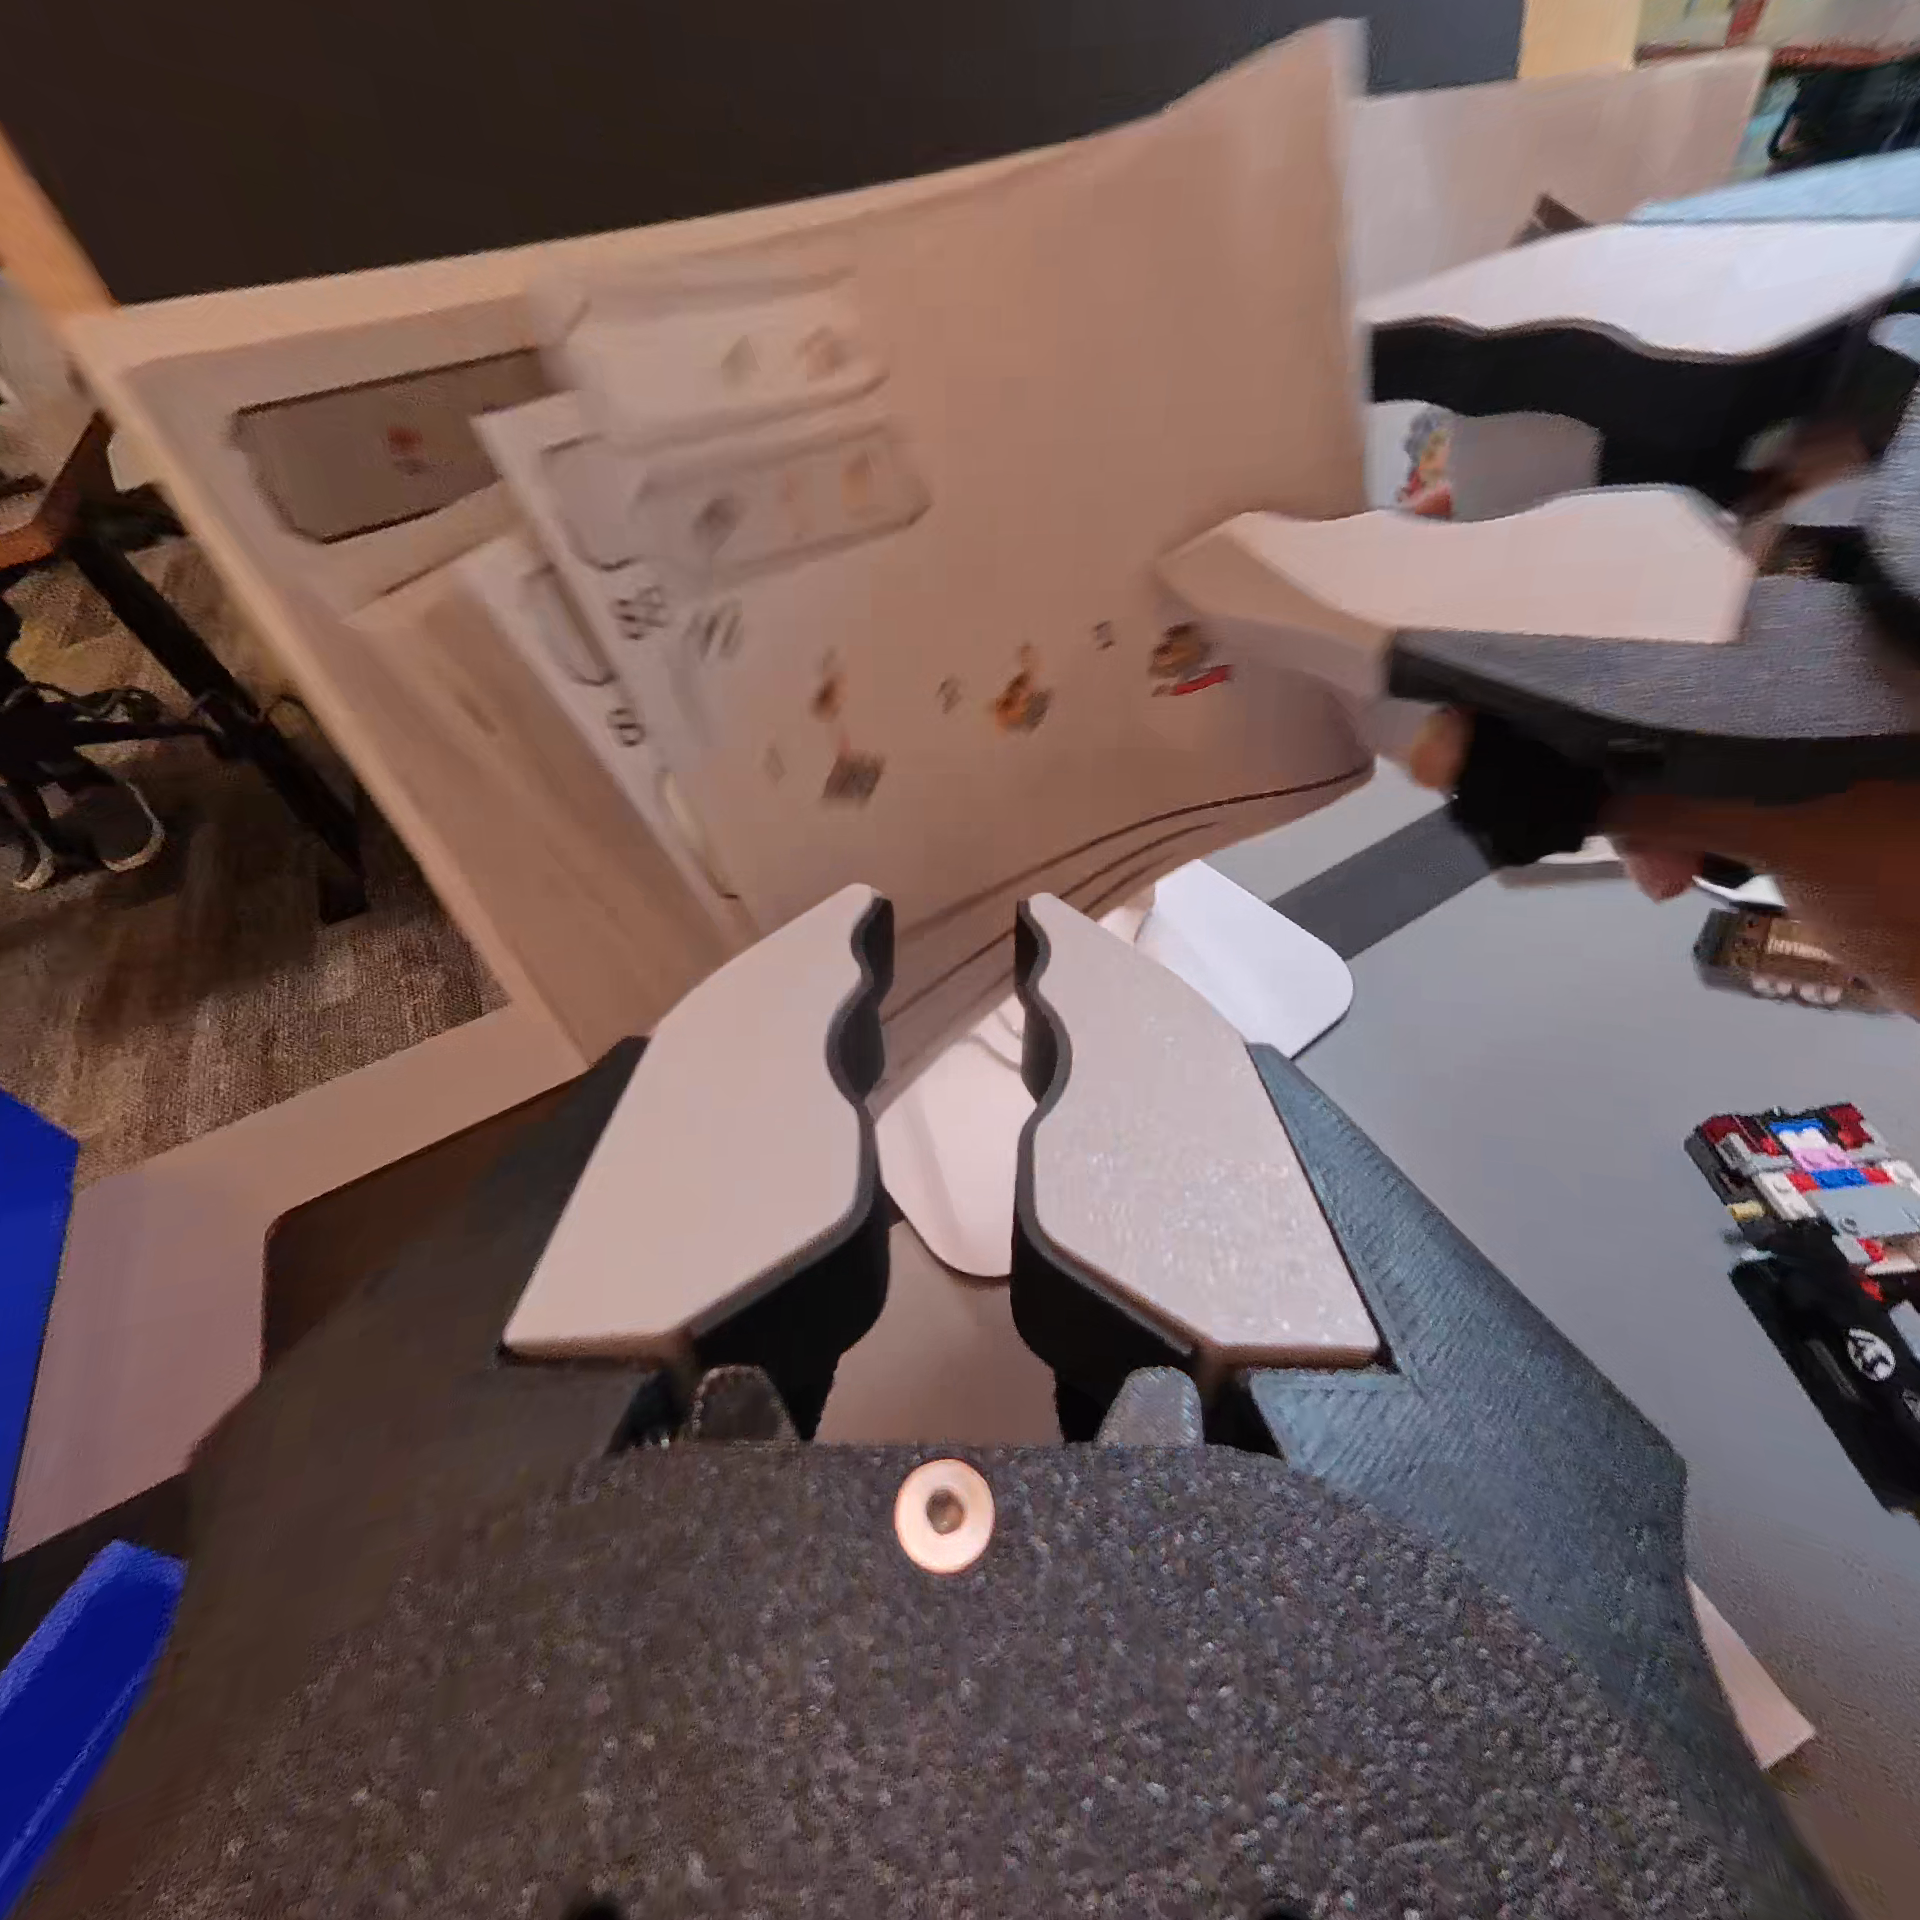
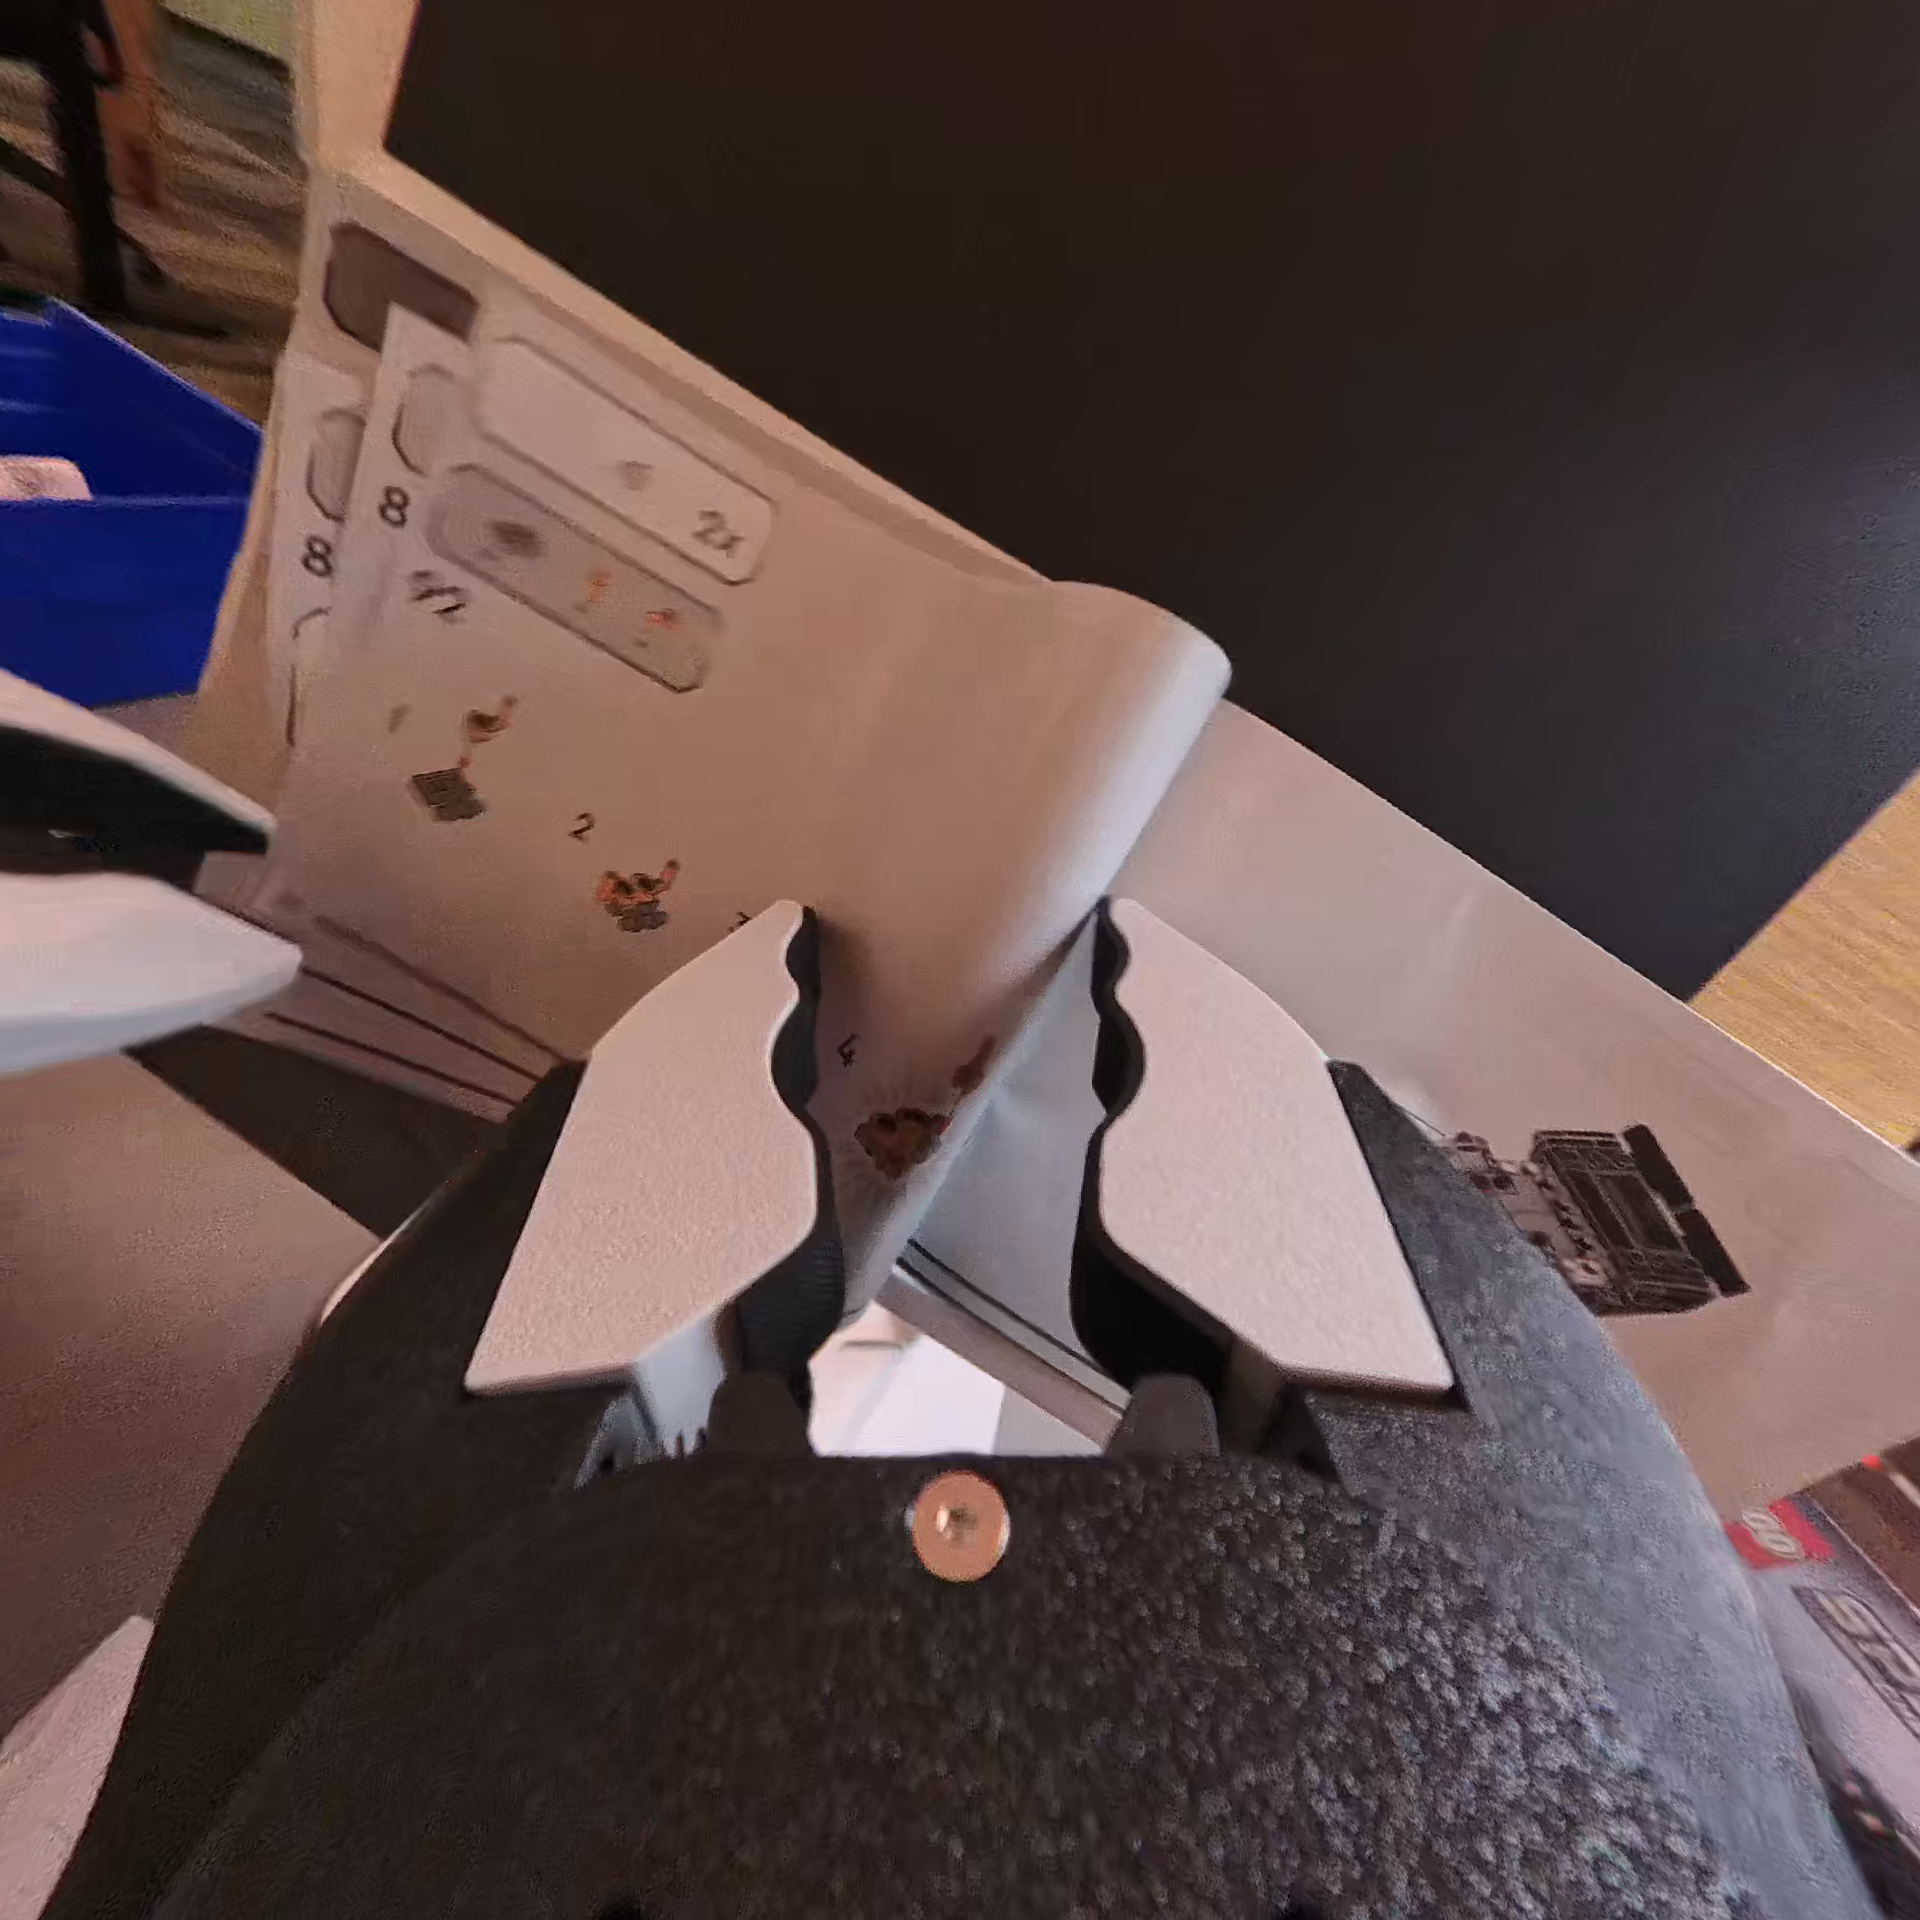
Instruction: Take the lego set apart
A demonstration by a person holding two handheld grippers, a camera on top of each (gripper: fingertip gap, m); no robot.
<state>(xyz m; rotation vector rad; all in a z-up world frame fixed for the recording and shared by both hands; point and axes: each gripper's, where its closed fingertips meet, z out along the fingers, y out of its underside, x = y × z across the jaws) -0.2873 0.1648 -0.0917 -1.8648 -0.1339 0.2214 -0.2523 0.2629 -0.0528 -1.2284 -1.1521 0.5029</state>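
My left gripper [image 1: 951, 925] hangs over the dark tabletop [image 1: 1538, 1091], jaws open a narrow gap, nothing held between them. Just past the tips: the bottom edge of an open instruction booklet [image 1: 935, 540], pages standing up and curled, blurred. A white sheet [image 1: 1247, 956] lies flat on the tabletop under the booklet.

My right gripper [image 2: 956, 920] has its jaws open wider, with a curled page of the booklet [image 2: 727, 748] sitting between them. The page seems to touch the left finger's inner edge; the right finger stands clear of it. Can't tell if there is any real grip. In the left wrist view the right gripper [image 1: 1278, 457] shows at the right side, against the booklet's right edge, with my hand [image 1: 1766, 831] under it.

The lego set [image 1: 1797, 1174], a small multicolour brick build with black, red, blue and grey, rests on the tabletop near its right side, well apart from both grippers, untouched. Another dark brick piece [image 1: 1766, 956] lies farther back under my hand, partly hidden.

Blue bin [image 2: 104, 520] at far left in the right wrist view, beyond the booklet. Carpet floor [image 1: 208, 935] and table legs to the left, off the tabletop edge.
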